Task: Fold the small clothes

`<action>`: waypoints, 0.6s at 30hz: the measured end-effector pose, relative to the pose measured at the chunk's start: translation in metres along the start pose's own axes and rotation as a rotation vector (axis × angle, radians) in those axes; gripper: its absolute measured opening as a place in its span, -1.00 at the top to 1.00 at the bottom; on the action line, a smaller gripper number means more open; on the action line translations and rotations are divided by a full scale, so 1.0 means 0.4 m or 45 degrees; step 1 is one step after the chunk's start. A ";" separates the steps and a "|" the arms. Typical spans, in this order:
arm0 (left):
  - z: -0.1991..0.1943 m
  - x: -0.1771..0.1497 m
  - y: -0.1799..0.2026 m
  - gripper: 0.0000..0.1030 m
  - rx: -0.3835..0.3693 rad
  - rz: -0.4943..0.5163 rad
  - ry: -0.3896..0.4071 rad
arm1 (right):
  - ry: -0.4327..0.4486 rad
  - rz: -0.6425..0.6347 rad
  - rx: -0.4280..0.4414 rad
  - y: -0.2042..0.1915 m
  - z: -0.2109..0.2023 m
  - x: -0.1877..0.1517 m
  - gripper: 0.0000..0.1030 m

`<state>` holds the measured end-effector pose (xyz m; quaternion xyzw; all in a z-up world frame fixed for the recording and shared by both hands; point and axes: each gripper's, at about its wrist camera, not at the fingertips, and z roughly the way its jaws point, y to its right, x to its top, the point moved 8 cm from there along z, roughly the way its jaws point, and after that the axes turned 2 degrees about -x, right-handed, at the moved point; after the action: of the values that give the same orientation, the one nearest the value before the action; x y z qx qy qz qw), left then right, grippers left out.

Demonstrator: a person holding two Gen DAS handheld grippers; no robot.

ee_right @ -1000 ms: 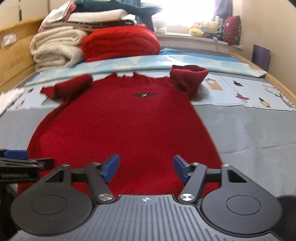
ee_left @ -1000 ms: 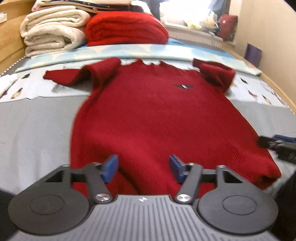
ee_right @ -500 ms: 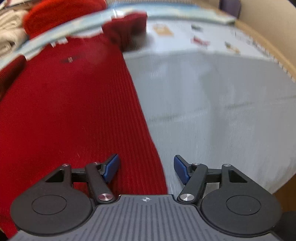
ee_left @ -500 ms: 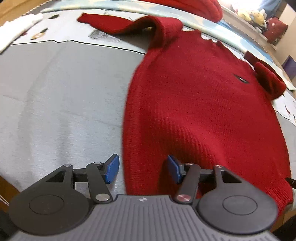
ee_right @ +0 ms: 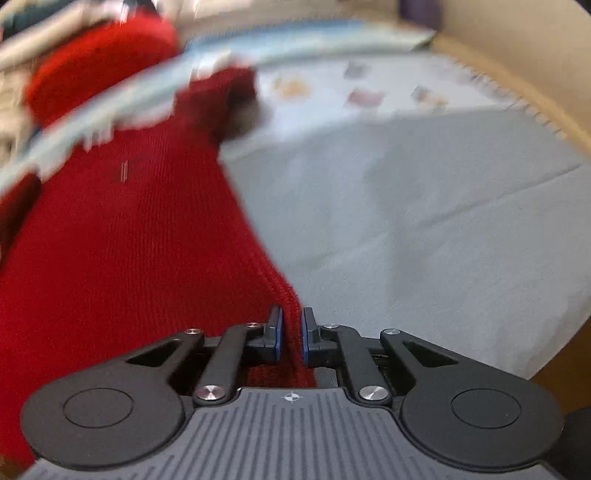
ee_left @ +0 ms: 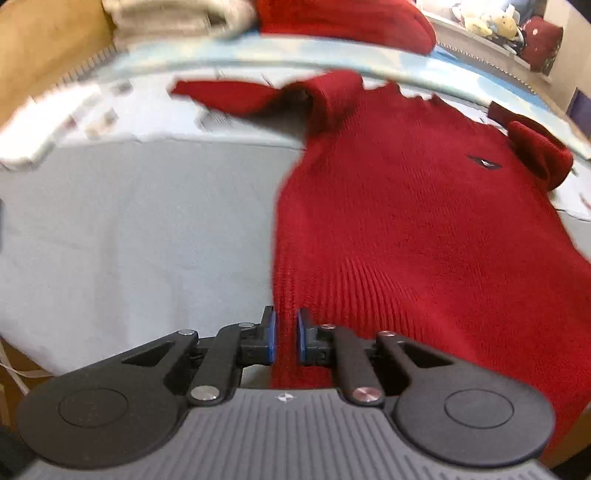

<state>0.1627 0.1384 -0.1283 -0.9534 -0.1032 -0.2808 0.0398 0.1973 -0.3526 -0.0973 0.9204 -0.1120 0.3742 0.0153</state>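
Observation:
A small red knit sweater (ee_left: 413, 206) lies face up on the grey bed sheet (ee_left: 140, 229), collar at the far end, one sleeve stretched left and the other bunched at the right. My left gripper (ee_left: 286, 336) is shut on the sweater's near left hem corner. In the right wrist view the sweater (ee_right: 122, 236) fills the left side, and my right gripper (ee_right: 291, 338) is shut on its near right hem corner. Both views are blurred at the far end.
Folded beige blankets (ee_left: 177, 14) and a folded red blanket (ee_left: 343, 18) are stacked at the head of the bed. A wooden bed rail (ee_right: 517, 92) runs along the right side. Plush toys (ee_left: 484, 22) sit on the window sill.
Both grippers were open over the hem; they moved outward to the two hem corners and closed on them. The views now tilt and blur with motion.

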 end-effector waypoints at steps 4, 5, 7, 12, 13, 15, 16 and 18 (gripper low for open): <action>0.037 -0.040 -0.021 0.74 0.091 0.020 -0.135 | -0.170 -0.079 -0.030 -0.010 0.039 -0.050 0.85; 0.048 -0.049 -0.025 0.73 0.126 0.031 -0.174 | -0.245 -0.088 -0.042 -0.009 0.061 -0.070 0.84; 0.053 -0.046 -0.025 0.73 0.167 0.023 -0.161 | -0.268 -0.087 -0.080 -0.004 0.076 -0.078 0.80; -0.002 -0.017 0.055 0.41 0.020 0.108 0.028 | -0.171 -0.060 -0.042 -0.008 0.047 -0.052 0.47; 0.005 -0.031 0.082 0.30 -0.032 0.148 0.005 | -0.199 -0.084 -0.046 -0.011 0.055 -0.065 0.45; 0.054 -0.088 0.121 -0.10 -0.117 0.197 -0.179 | -0.295 -0.157 -0.065 -0.028 0.085 -0.099 0.44; 0.078 -0.117 0.128 -0.14 -0.130 0.207 -0.271 | -0.299 -0.190 -0.079 -0.034 0.090 -0.106 0.43; 0.069 -0.114 0.131 -0.21 -0.090 0.219 -0.208 | -0.247 -0.211 -0.083 -0.041 0.075 -0.096 0.42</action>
<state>0.1514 0.0829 -0.1769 -0.9793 -0.0139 -0.2010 0.0217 0.1950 -0.3327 -0.1446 0.9574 -0.0486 0.2769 0.0652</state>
